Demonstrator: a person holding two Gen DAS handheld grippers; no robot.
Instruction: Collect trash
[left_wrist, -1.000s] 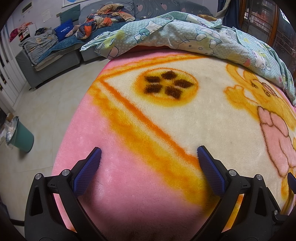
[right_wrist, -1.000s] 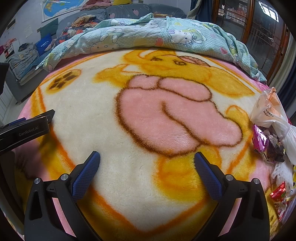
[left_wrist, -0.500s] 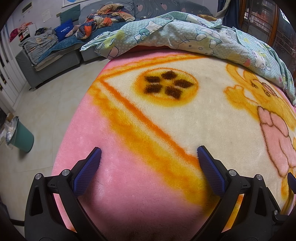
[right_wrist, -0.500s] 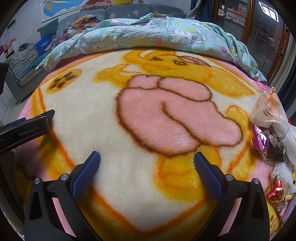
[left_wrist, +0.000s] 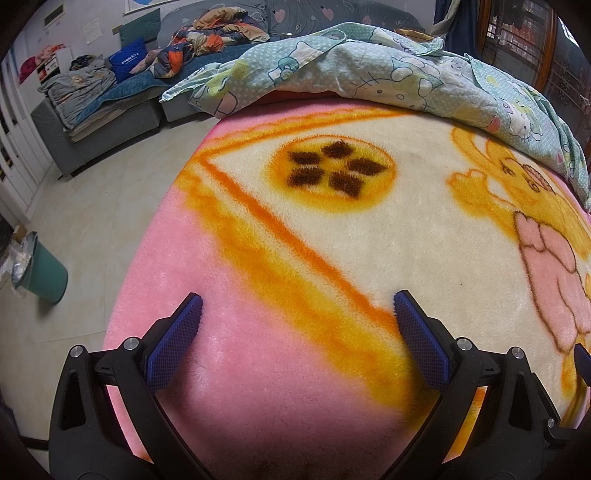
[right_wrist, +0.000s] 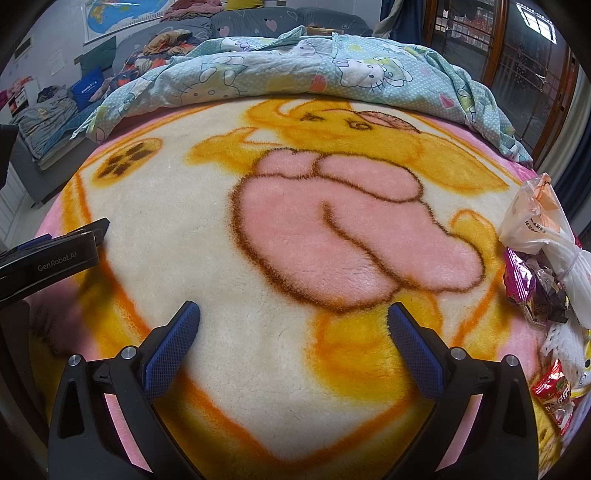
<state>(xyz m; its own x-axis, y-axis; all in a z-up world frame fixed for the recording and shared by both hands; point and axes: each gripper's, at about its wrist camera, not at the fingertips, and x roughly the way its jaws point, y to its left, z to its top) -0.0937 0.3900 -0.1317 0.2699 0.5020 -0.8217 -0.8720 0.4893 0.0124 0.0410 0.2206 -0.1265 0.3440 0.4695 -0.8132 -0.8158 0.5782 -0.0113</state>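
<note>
Two grippers, left (left_wrist: 297, 308) and right (right_wrist: 293, 319), hover wide open and empty over a plush blanket (right_wrist: 207, 206); one plastic bag (right_wrist: 535, 218), two snack wrappers (right_wrist: 519, 280) beside it.

even indoor light, sharp centre, fisheye-warped dark corners

Left black plastic two-finger gripper (left_wrist: 297, 308): each finger is an angular black arm with a triangular cut-out, faced on its inner side by a blue, finely cross-hatched rubber pad (left_wrist: 173, 343). Two round silver screw heads (left_wrist: 130, 343) sit on each arm behind the pad.

Right black plastic two-finger gripper (right_wrist: 293, 317): identical construction. White lettering "GenRobot.AI" (right_wrist: 57, 266) marks the left unit's black side housing, seen from the right wrist.
</note>
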